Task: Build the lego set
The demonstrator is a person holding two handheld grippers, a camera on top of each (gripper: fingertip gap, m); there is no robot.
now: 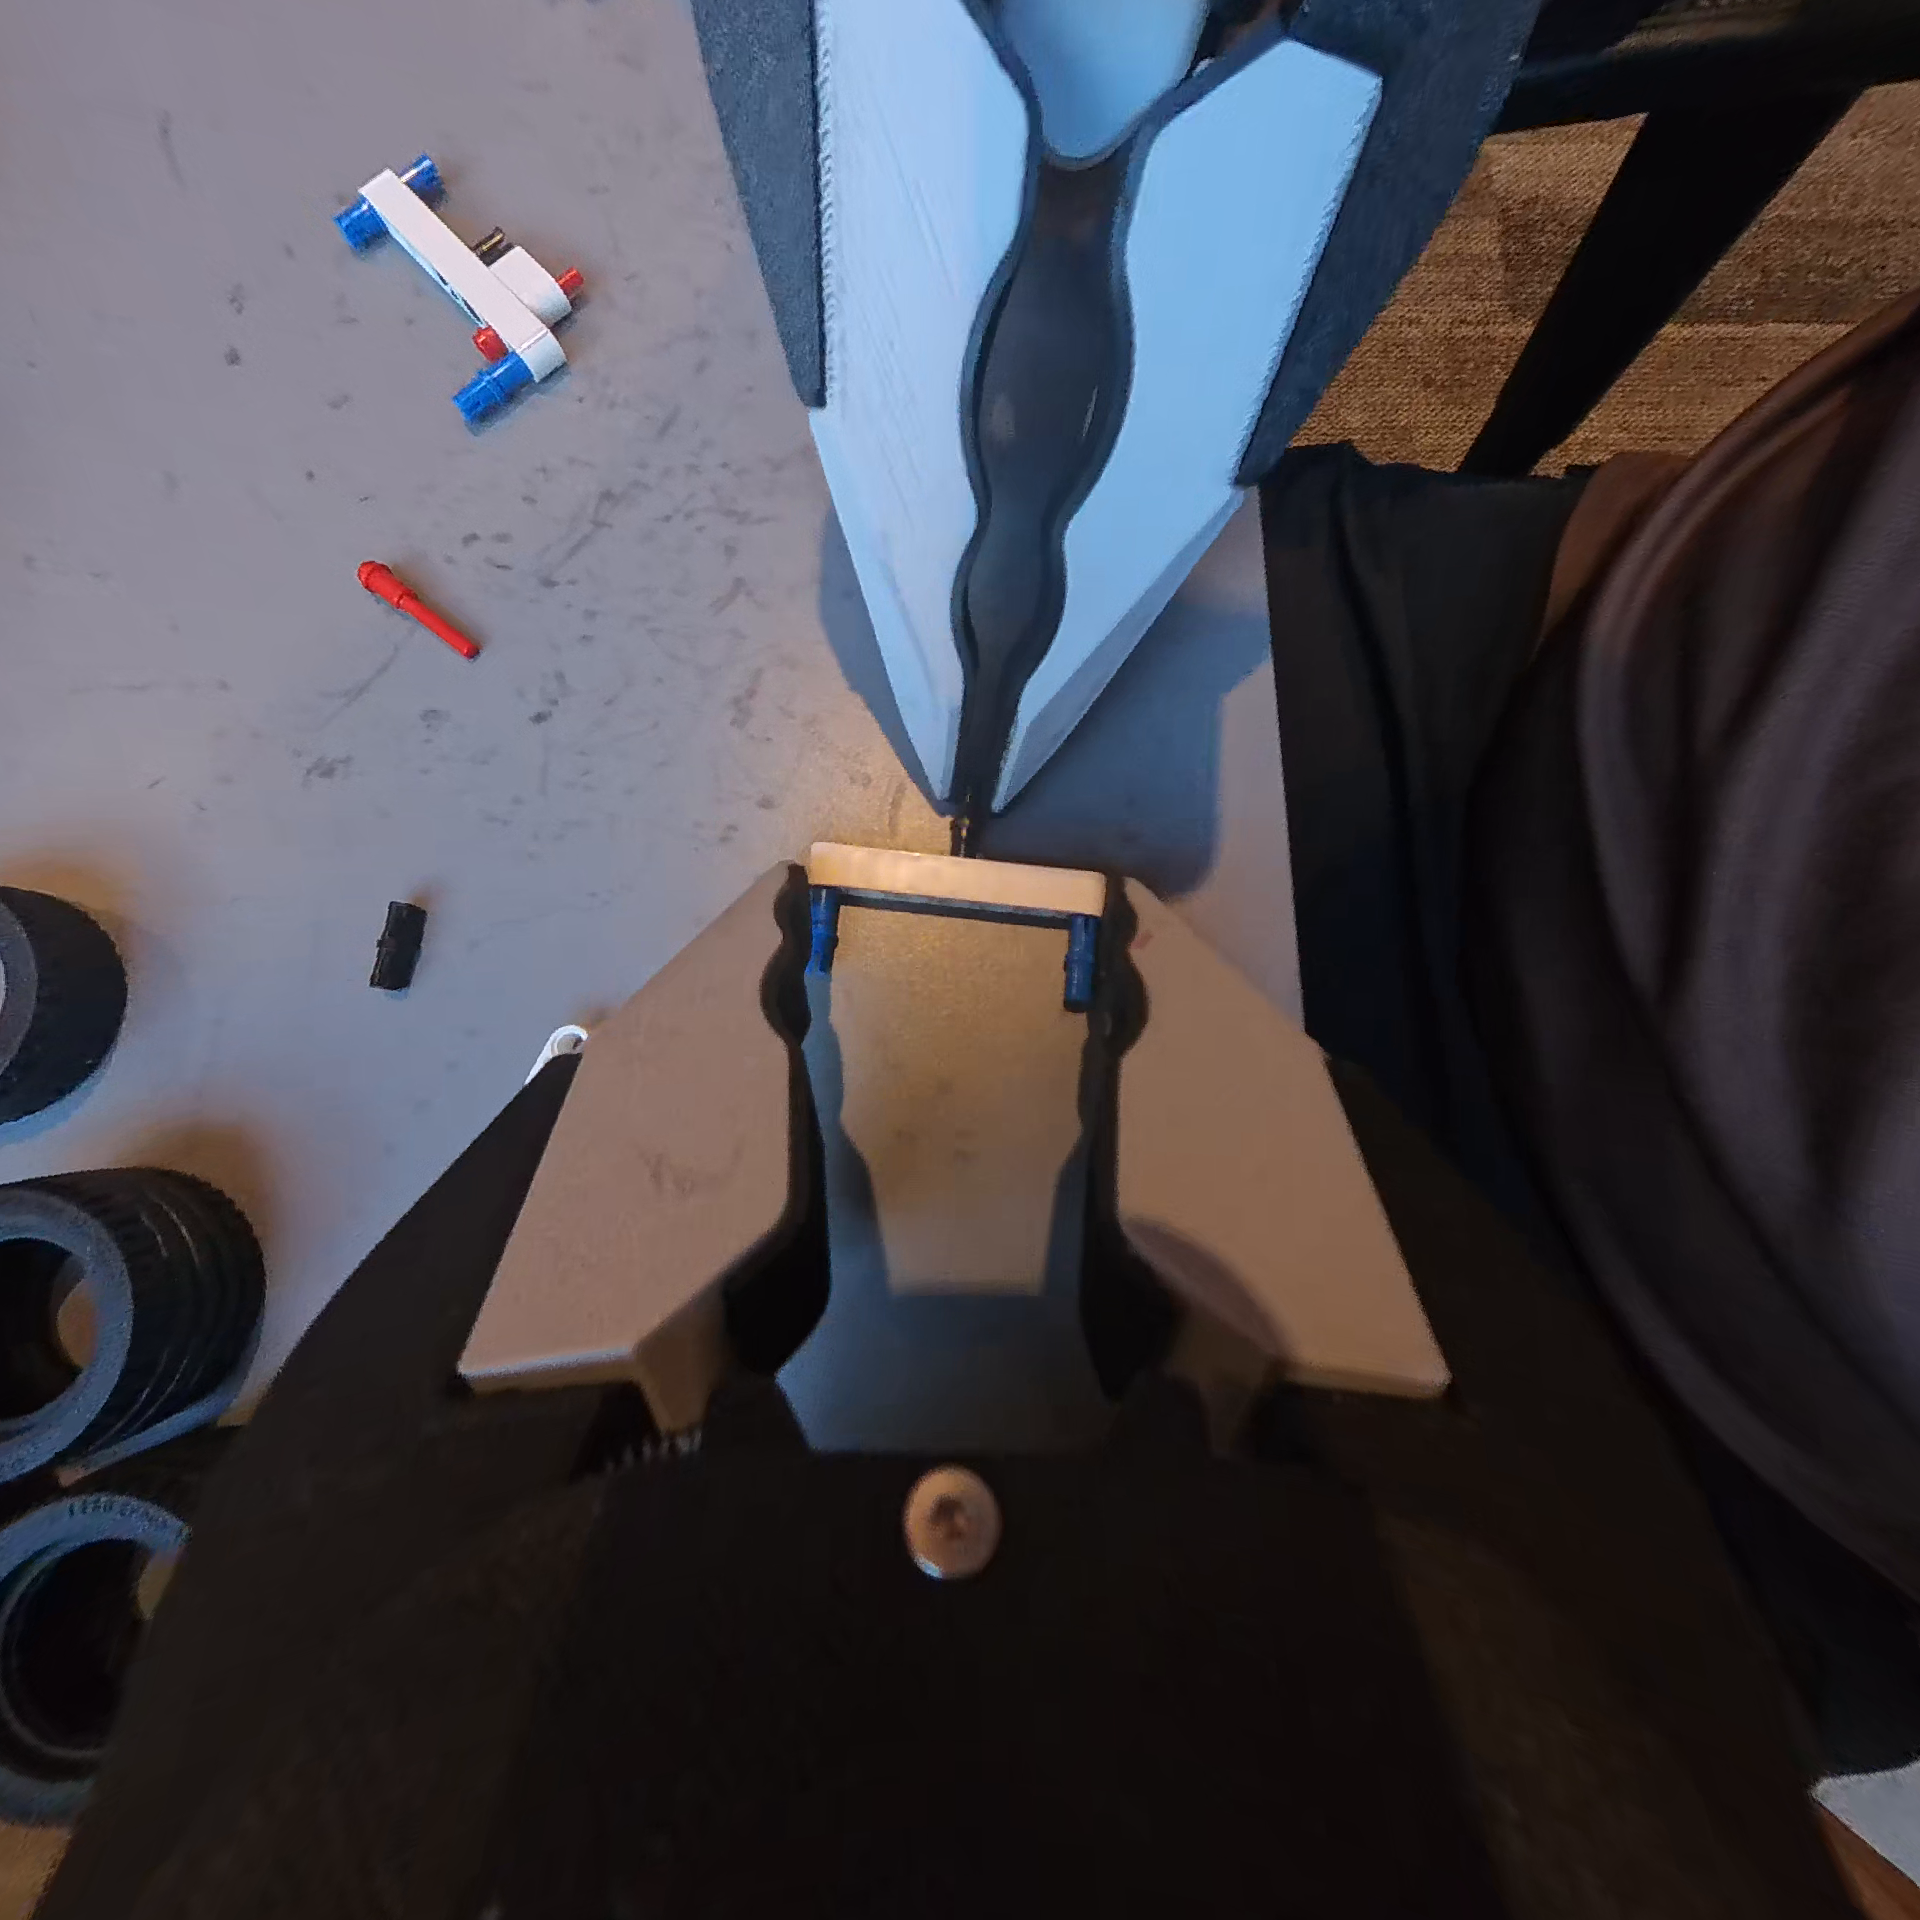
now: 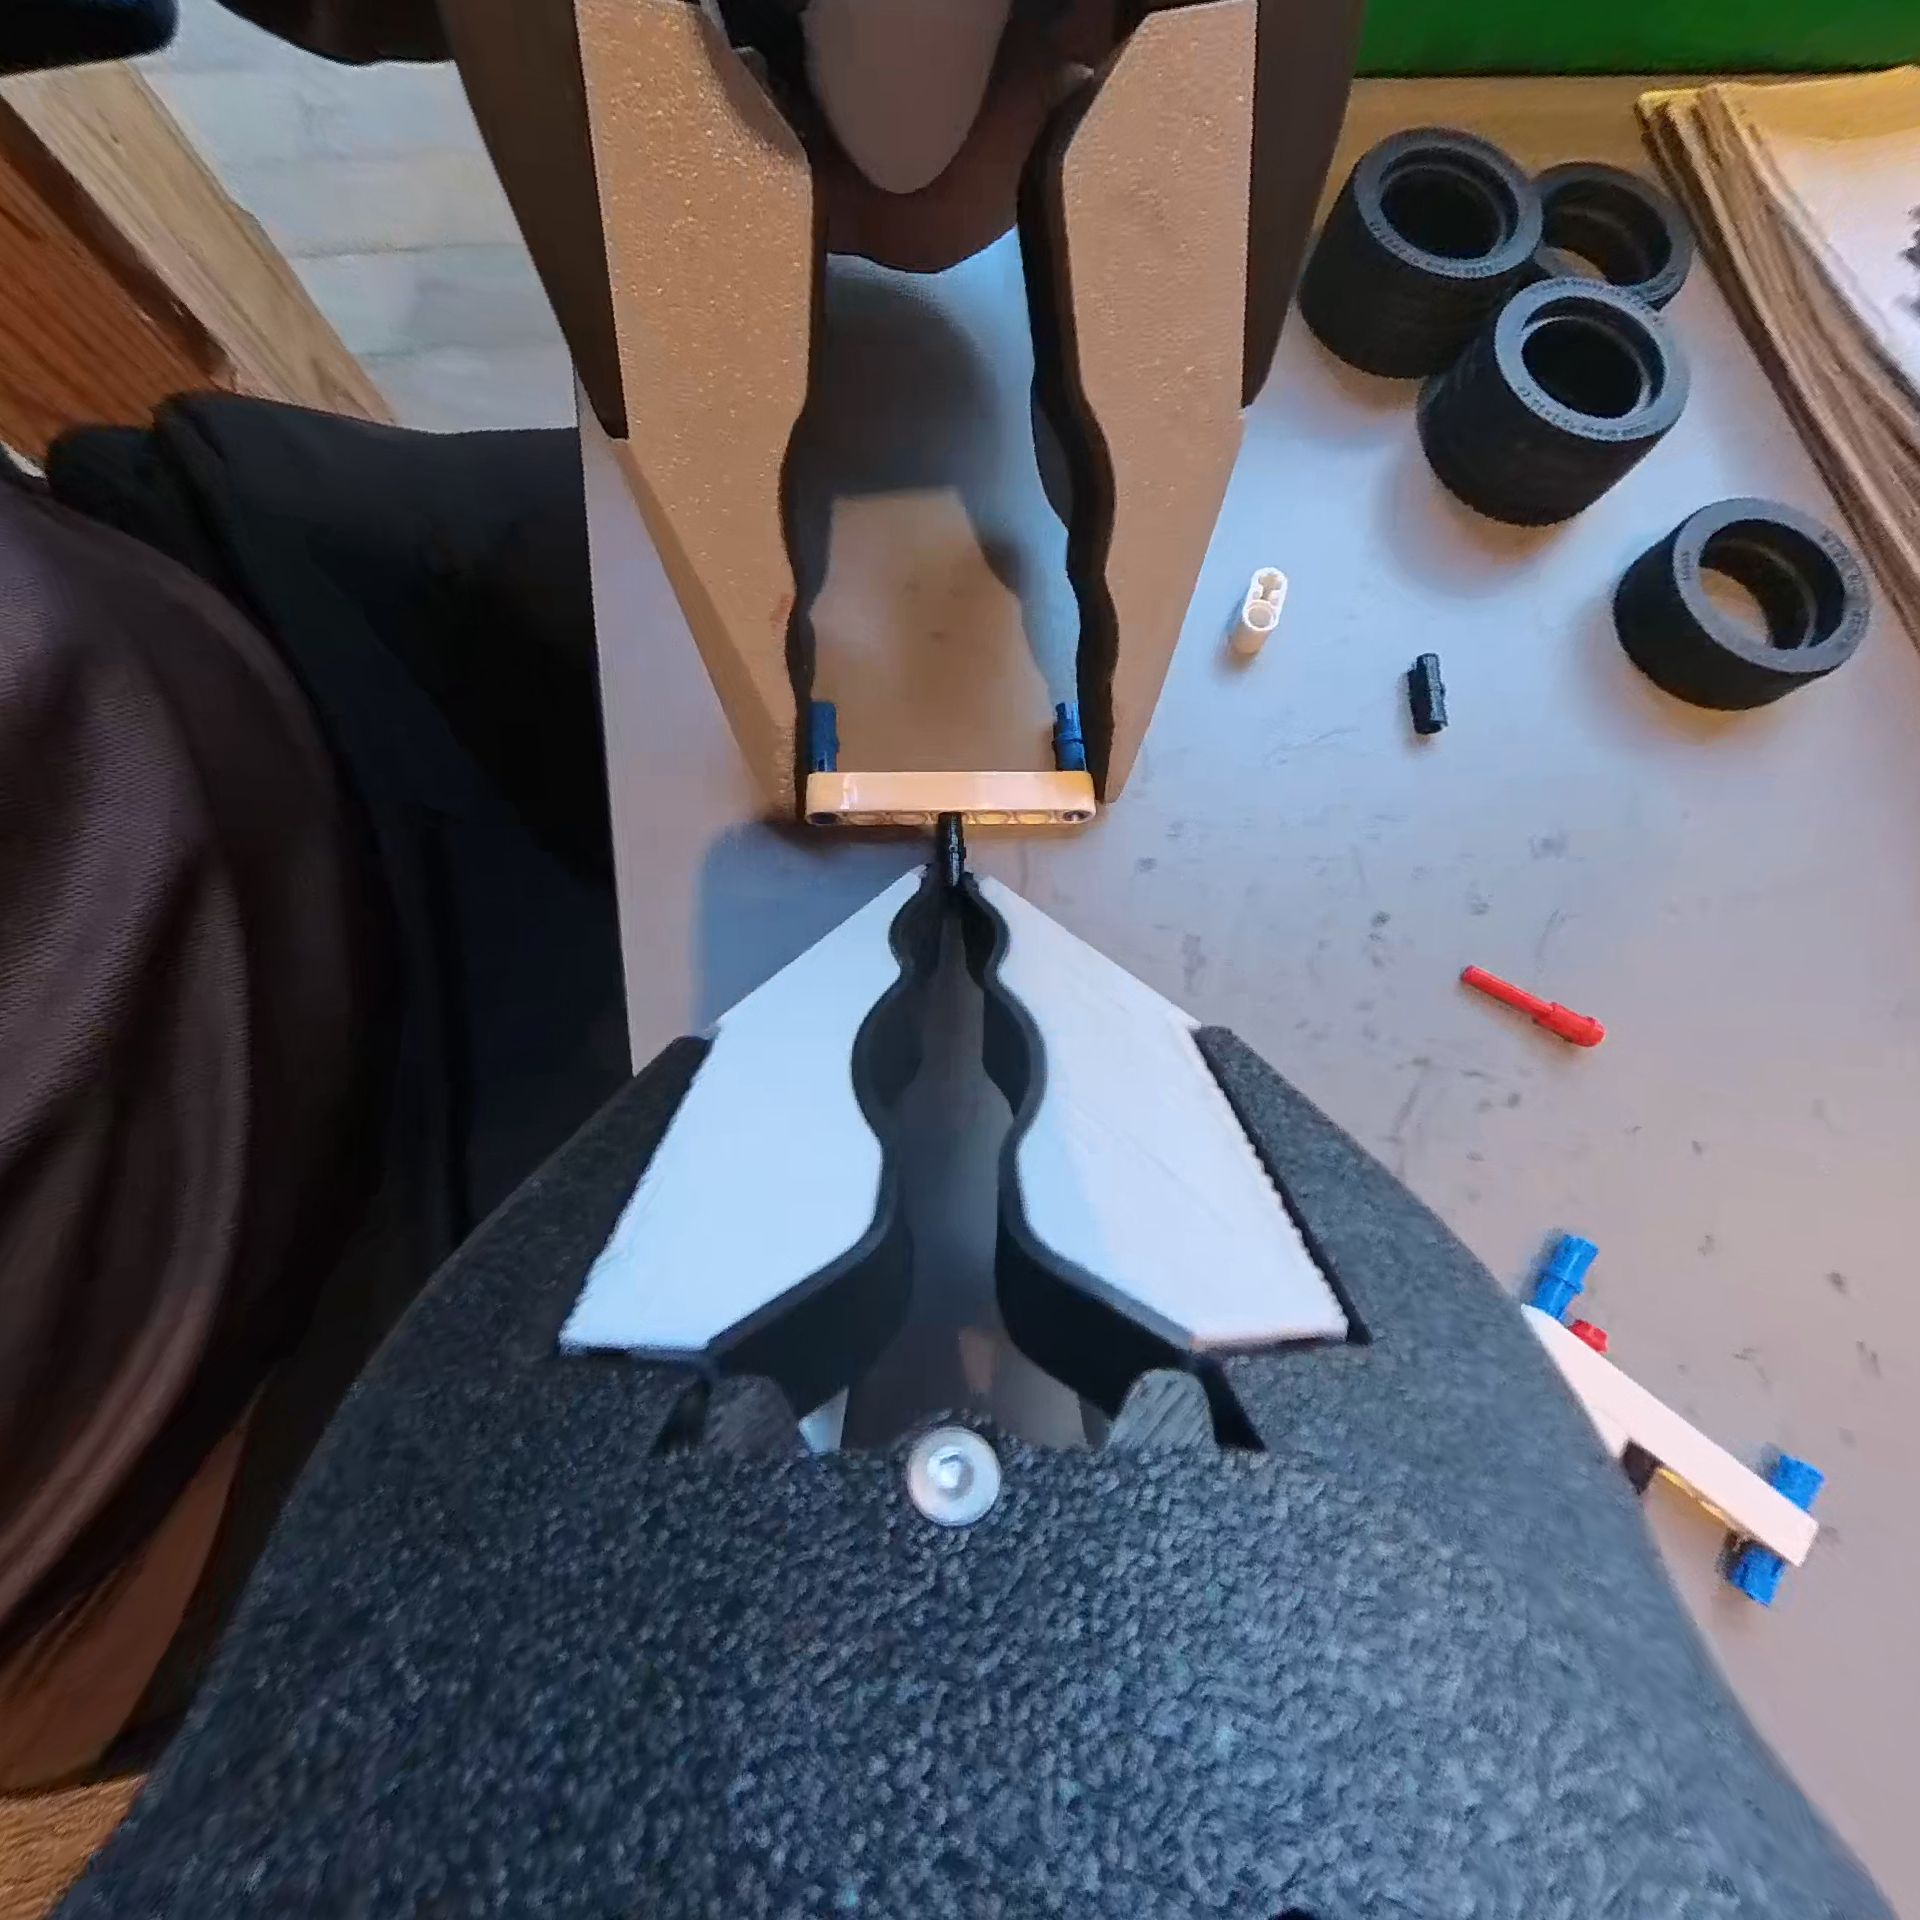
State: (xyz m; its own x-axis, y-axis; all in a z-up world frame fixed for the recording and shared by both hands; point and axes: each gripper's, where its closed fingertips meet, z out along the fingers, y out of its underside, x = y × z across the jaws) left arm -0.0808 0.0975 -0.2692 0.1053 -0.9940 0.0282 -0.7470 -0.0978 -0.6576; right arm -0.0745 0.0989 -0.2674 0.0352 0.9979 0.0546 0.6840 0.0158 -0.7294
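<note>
White beam spans left tongs (gripped endwise); right tongs pinch black pin touching it.

I take this for an indoor hobby or work room: a scuffed grey table, wooden furniture past its edge, carpeted floor below.

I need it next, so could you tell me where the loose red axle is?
The red axle lies on the table's right side in the right wrist view, between the black pin and white assembly.
</note>
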